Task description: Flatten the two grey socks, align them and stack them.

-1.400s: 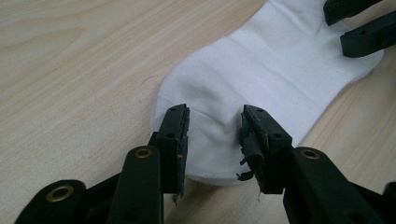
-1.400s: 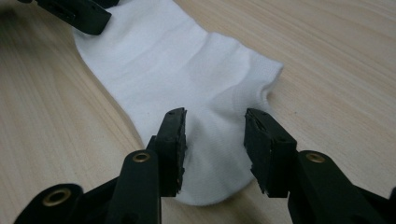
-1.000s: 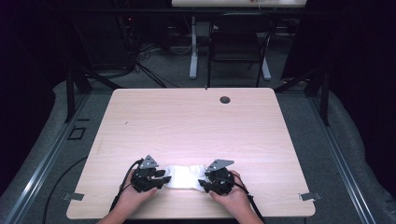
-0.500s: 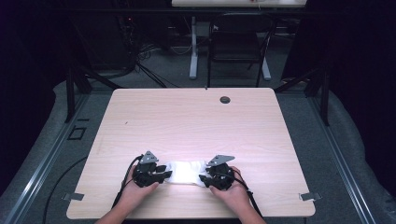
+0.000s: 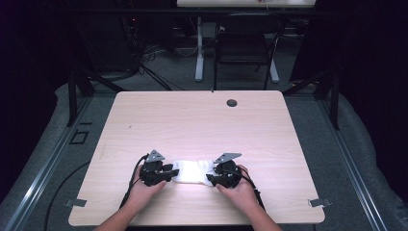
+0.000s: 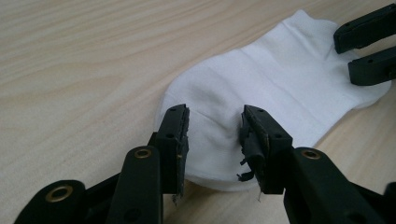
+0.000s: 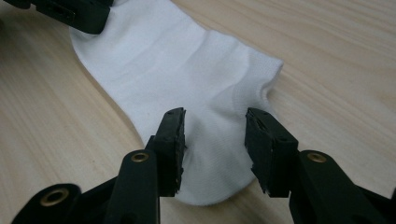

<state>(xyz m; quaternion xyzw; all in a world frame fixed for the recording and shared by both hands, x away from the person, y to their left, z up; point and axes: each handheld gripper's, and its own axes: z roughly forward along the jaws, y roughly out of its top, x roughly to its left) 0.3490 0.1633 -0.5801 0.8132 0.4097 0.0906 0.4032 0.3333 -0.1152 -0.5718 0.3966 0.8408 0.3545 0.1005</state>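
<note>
Two handheld grippers sit at the near edge of the wooden table, roughly 6 o'clock on the tabletop in the high view, with a white sock lying flat between them. Left gripper is at the sock's 9 o'clock end, right gripper at its 3 o'clock end, each held by a hand: left hand, right hand. Left gripper view: left gripper jaws parted, straddling the rounded end of the sock, fabric showing in the gap, jaw tips over or on the cloth, not pinching it; cannot tell if they press down. The other gripper's jaws show at 2 o'clock over the sock's far end, also parted. Right gripper view: right gripper jaws likewise spread, over the sock at its end with the curved opening, nothing clamped. Left gripper's black jaw shows at 11 o'clock on the far end of the sock. Sock looks slightly wrinkled, lying along the 9-to-3 line. Small dark round grommet at 12 o'clock near the table's far edge, well apart from the sock. Dark chair stands beyond the table on the grey floor.
</note>
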